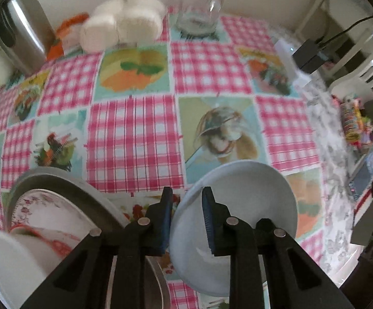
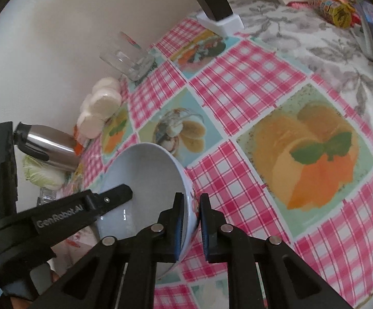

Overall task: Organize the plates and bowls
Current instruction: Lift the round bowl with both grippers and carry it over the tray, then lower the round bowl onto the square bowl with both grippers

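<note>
The pale blue bowl (image 2: 145, 180) hangs tilted above the surface (image 2: 263, 108), its hollow turned toward the wall. The right claw (image 2: 190, 221) pinches its rim, one pad inside and one against the flowered outer wall. The left claw (image 1: 187, 221) straddles the opposite rim of the same bowl (image 1: 250, 206) (whether its pads actually press the rim cannot be told). Just left of the bowl sits a grey plate (image 1: 65, 180) carrying a floral plate (image 1: 47, 206) and a white bowl (image 1: 11, 257). Farther back stand a drinking glass (image 2: 128, 59), white round packs (image 2: 101, 103) and a steel flask (image 2: 50, 144).
</note>
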Available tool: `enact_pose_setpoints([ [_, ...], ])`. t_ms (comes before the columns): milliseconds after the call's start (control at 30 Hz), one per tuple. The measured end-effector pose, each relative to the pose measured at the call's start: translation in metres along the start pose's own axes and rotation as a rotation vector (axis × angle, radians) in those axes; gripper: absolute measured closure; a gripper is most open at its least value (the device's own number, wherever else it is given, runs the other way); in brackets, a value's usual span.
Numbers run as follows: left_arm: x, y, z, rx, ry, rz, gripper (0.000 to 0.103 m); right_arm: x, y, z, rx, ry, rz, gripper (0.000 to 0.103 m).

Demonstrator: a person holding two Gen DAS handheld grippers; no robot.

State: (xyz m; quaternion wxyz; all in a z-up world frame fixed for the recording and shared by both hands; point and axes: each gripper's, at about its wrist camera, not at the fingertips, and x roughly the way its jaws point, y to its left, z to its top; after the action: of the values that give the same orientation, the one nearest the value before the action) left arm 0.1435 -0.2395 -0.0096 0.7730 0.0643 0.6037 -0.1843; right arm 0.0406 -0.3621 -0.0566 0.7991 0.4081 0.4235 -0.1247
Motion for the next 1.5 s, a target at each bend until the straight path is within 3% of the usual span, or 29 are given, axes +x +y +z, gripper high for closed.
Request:
enact_pose_setpoints([
  [333,-0.074,0.019,0.0,0.026,-0.177,-0.033,0.079,-0.055,0.037,-0.005,-0.06,-0.085,0.068,0.09],
  [800,-0.138,0.097,-0.044,-0.111,-0.349,-0.096,0.079,-0.078,0.107,-0.041,-0.208,-0.083,0.157,0.09],
  [1133,-0.151,0.158,-0.085,-0.245,-0.419,-0.126,0.079,-0.075,0.157,-0.082,-0.363,-0.052,0.148,0.09],
  [1500,-0.13,0.191,-0.097,-0.322,-0.403,-0.174,0.079,-0.053,0.186,-0.106,-0.479,-0.044,0.026,0.089],
])
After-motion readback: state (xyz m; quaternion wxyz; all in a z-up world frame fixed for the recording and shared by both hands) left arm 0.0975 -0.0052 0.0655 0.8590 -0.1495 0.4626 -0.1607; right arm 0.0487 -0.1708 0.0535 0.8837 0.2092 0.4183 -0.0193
